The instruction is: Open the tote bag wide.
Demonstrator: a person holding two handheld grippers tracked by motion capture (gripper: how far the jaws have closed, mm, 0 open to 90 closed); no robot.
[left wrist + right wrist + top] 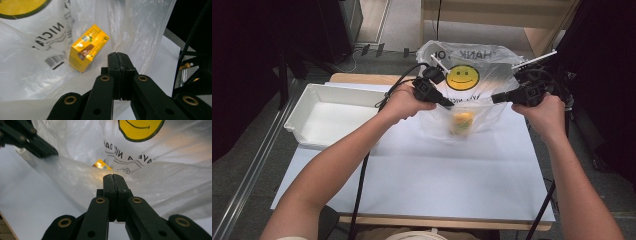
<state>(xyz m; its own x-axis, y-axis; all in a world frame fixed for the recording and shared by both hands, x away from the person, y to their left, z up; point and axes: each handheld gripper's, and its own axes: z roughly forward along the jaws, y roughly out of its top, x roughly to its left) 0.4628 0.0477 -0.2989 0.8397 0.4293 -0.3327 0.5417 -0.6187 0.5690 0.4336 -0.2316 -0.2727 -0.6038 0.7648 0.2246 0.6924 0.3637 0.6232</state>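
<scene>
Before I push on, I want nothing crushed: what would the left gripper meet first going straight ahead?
Probably the yellow carton inside the plastic bag, slightly left of the left gripper line; otherwise the bag's far wall. Depth is unclear.

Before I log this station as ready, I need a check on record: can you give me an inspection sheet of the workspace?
Surface: white table top, bare in front.
Job's things: clear plastic bag with a yellow smiley, held open at its rim; yellow carton inside.
Clutter: white bin at the left, looks empty.
Grippers: left gripper and right gripper both shut on the bag's rim.
Cables: black cable trails from the left gripper over the near edge.
Surroundings: grey floor, wooden furniture behind.
</scene>
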